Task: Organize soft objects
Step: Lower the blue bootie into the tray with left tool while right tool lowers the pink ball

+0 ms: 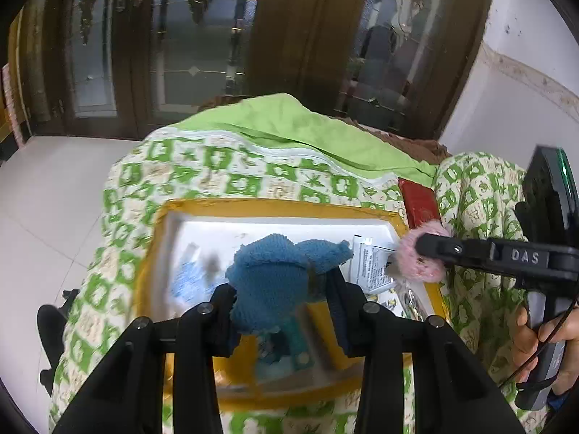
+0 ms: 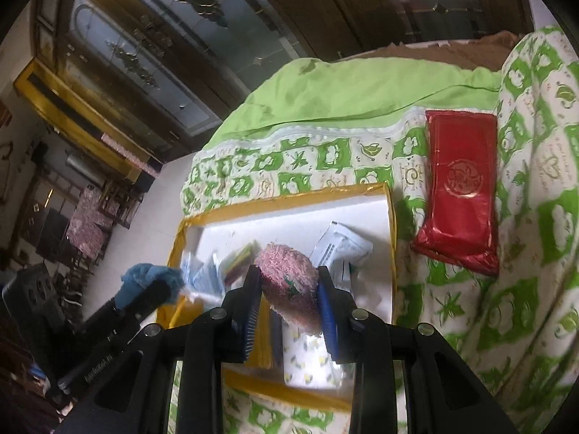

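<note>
My left gripper [image 1: 282,289] is shut on a blue fuzzy cloth [image 1: 278,271], held above a white box with yellow taped edges [image 1: 275,206]. The same blue cloth [image 2: 148,278] shows at the left of the right wrist view. My right gripper [image 2: 289,289] is shut on a pink fluffy item [image 2: 289,285], also above the box [image 2: 289,195]. In the left wrist view that pink item [image 1: 423,253] hangs over the box's right edge, pinched by the right gripper's black fingers [image 1: 441,249]. The box holds paper packets [image 2: 340,249] and other small items.
The box rests on a green and white patterned quilt [image 1: 217,177] with a plain green sheet [image 1: 289,123] behind. A red packet [image 2: 459,188] lies on the quilt right of the box. White tiled floor [image 1: 54,188] is at left; dark wooden doors stand behind.
</note>
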A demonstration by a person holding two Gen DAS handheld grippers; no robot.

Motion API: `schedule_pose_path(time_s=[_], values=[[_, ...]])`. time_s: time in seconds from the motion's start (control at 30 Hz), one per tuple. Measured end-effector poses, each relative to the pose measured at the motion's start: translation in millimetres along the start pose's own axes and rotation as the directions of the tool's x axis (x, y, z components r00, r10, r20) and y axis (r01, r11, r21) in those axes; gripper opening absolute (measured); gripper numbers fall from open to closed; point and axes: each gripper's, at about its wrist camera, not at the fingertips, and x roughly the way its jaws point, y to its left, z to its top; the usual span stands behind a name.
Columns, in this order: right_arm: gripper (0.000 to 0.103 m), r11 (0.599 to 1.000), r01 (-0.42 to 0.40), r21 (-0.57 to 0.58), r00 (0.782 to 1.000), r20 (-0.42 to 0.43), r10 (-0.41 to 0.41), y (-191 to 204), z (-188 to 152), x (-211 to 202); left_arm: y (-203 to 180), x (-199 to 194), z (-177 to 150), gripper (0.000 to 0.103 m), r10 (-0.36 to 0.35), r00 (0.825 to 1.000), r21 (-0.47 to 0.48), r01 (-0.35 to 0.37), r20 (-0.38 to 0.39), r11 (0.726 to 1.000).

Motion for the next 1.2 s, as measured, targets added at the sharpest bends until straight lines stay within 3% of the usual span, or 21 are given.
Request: schedule_pose_path(time_s=[0.4,0.67,0.77,0.93,1.2], values=[[0.032,0.999,0.038,0.023,0.999,-0.012,-0.038,-4.8,27.9,36.9,-43.0,77.4,8.1,0.039,-0.035,0.995,0.081,0.043,-0.097,0.996],[0.032,0.998,0.046,0.037,0.997,-0.064,-0.044,-14.6,31.2,66.5,-36.9,100.2,4.4,0.039,-0.003,0.991,0.096,0.016,-0.134,0.995],[0.032,0.993,0.115,-0.025,0.991,-0.064,-0.117,-10.3,30.5,73.6,-29.2,99.6,2.8,0.039,0.013,0.991,0.097,0.000,-0.136,0.995],[0.032,0.962,0.264,-0.077,0.963,-0.038,-0.267,-11.4,29.1,64.3,-20.5,96.8,3.0,0.039,0.018,0.991,0.084,-0.007,-0.132,0.996],[0.032,0.983,0.168,-0.068,0.985,-0.013,-0.169,-6.8,29.6,64.3,-26.0,98.3,3.6,0.039,0.014,0.992,0.093,-0.002,-0.128,0.996]])
